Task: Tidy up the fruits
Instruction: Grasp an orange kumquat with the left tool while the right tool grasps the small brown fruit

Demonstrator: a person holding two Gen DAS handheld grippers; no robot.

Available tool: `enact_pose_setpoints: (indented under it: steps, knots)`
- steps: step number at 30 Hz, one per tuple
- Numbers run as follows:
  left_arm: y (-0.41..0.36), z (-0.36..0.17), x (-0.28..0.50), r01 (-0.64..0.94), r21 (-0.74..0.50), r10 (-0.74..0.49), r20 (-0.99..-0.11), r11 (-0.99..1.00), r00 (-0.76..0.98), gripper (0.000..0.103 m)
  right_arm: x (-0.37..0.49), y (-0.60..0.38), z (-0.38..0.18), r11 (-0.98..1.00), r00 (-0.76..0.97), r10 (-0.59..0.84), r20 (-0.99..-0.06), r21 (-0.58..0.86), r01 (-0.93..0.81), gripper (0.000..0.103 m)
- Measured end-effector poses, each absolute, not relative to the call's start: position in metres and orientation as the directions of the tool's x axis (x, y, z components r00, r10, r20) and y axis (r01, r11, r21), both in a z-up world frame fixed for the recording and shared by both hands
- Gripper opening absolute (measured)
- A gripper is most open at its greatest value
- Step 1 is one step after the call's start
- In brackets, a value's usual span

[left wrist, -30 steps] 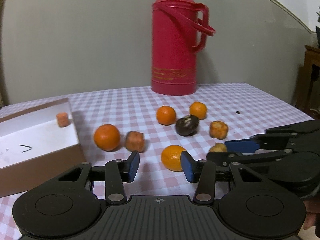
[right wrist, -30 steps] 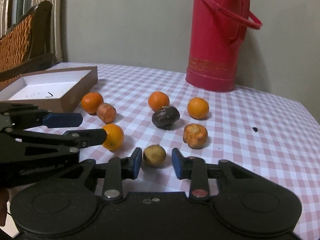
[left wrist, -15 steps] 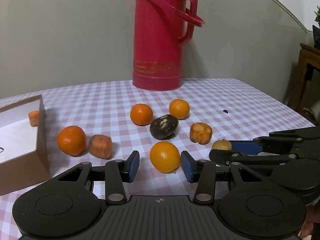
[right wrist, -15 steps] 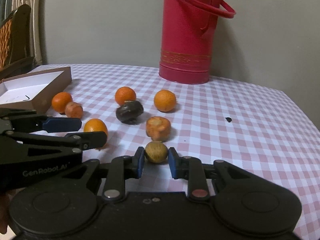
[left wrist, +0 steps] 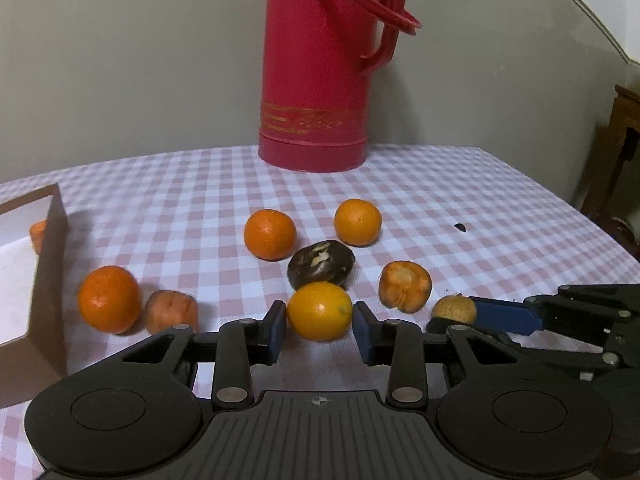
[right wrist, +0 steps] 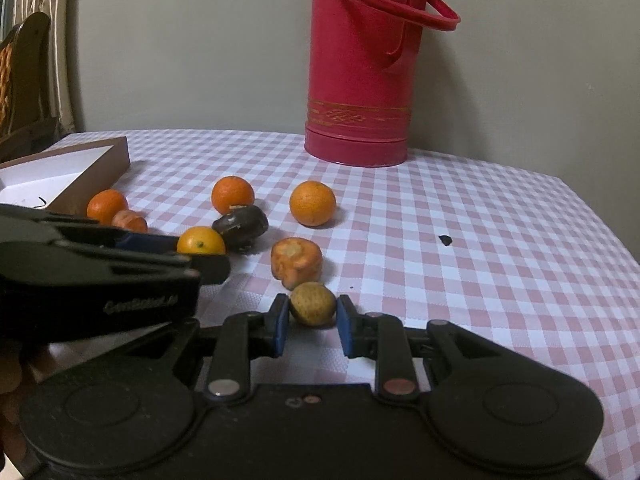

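Note:
Several fruits lie on the checked tablecloth. My left gripper is open, its blue pads on either side of a yellow-orange citrus, close but apart. My right gripper is open around a small yellow-brown fruit, pads close to its sides. Other fruits: three oranges, a dark brown fruit, two rough orange-brown fruits. A brown box with a white inside stands at the left, one orange piece in it.
A tall red thermos stands at the back of the table by the wall. A small dark speck lies on the cloth at the right. Dark wooden furniture stands beyond the table's right edge.
Both grippers have moved forward. The yellow-orange citrus now sits between the left pads, and the small yellow-brown fruit sits between the right pads, which have narrowed.

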State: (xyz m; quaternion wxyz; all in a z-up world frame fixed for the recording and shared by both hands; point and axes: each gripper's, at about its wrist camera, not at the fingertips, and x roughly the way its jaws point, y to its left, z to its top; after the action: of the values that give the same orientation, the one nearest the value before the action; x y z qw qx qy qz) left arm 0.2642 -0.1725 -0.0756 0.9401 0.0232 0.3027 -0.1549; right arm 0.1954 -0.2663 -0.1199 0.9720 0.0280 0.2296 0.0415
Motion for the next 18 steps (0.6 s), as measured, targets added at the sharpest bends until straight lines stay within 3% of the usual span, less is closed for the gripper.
enact_pose_setpoints:
  steps: [10, 18]
  knots:
    - [-0.168, -0.073, 0.256, 0.294, -0.041, -0.266, -0.558, 0.955, 0.786, 0.036, 0.194, -0.266, -0.118, 0.997, 0.895, 0.079, -0.439, 0.052, -0.062, 0.016]
    - [-0.133, -0.048, 0.216, 0.272, -0.005, -0.240, -0.490, 0.962, 0.838, 0.036, 0.165, -0.260, -0.101, 0.996, 0.924, 0.075, -0.376, 0.065, -0.055, 0.016]
